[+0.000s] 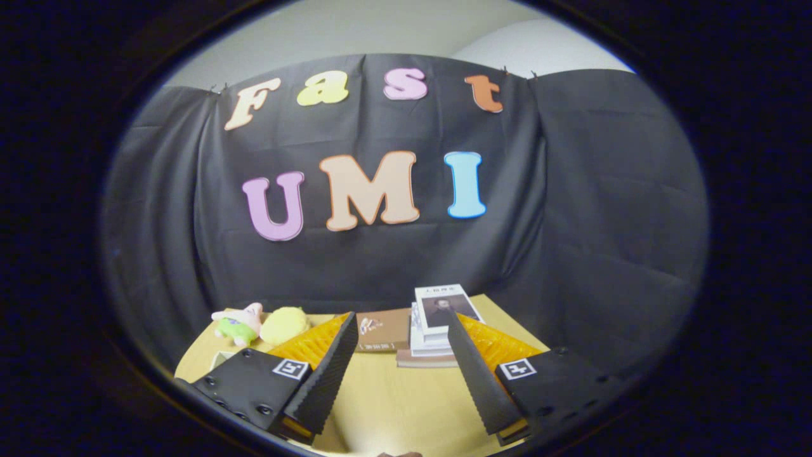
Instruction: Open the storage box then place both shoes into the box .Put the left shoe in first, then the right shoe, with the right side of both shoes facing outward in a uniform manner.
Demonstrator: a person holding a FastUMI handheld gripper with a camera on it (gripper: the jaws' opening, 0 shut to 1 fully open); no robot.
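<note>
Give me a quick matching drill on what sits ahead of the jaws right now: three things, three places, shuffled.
Things:
1. stack of books
2. brown book
3. plush toys

Places:
A. lying flat on the table, beyond the open gap of the gripper
B. off to the left, beyond the left finger
C. piled just beyond the right finger's tip

Pairs: 1-C, 2-A, 3-B

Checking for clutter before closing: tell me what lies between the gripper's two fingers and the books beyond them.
In the gripper view, only bare table top lies between the open gripper and the stack of books.
</note>
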